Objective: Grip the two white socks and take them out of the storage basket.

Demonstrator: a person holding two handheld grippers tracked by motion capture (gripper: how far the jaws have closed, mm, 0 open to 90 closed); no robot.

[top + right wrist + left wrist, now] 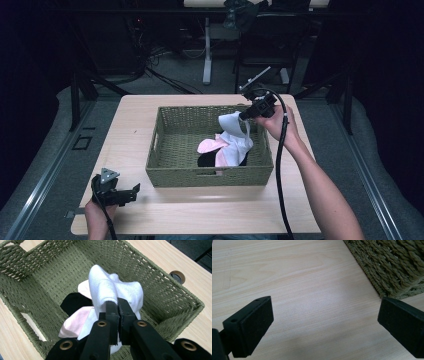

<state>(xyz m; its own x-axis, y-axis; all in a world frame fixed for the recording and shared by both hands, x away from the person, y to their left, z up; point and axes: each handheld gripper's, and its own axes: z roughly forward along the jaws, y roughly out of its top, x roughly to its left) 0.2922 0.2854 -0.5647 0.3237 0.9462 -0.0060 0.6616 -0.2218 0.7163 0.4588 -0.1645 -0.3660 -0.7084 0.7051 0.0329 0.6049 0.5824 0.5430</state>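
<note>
The pale wooden table [125,145] ran from the near edge, where the left gripper [131,194] rested at the near left corner, its fingers [252,325] spread wide over bare wood with nothing between them. Beyond it sat the green woven basket [165,172]. Above its right side the right gripper [243,116] had its fingers [111,315] clamped tight on a white sock [235,131], which hung over a pink cloth [210,146] and something black [72,302], hard to identify. Behind the table, grey floor [175,75], cables and furniture legs faded into darkness.
</note>
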